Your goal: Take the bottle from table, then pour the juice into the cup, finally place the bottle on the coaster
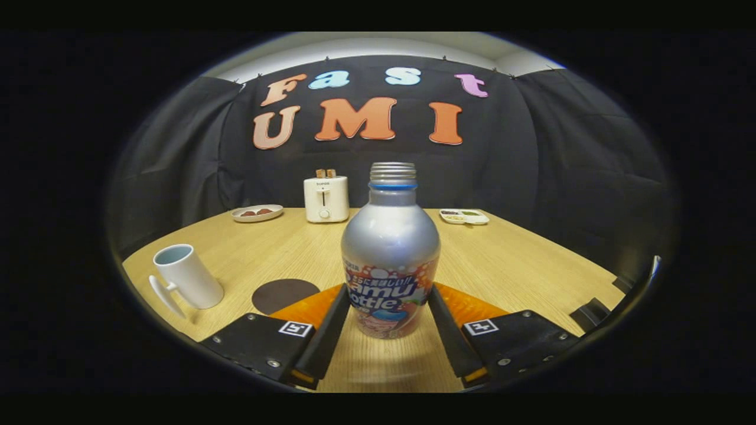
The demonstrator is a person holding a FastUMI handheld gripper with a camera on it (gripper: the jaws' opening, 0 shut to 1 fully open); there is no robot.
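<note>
A silver metal bottle point(390, 236) with a colourful printed label and an uncapped threaded neck stands upright between my fingers. My gripper point(390, 293) is shut on the bottle, one finger pressing each side of its lower body. The bottle's base seems to hang slightly above the wooden table point(520, 265), with a soft shadow under it. A white cup point(186, 276) with a handle stands to the left, beyond the left finger. A dark round coaster point(284, 294) lies flat between the cup and the bottle, just ahead of the left finger.
At the table's far edge stand a white toaster point(326, 199) with bread in its slots, a small plate point(257, 212) with food to its left, and a white divided tray point(464, 216) to the right. Black cloth walls the booth behind.
</note>
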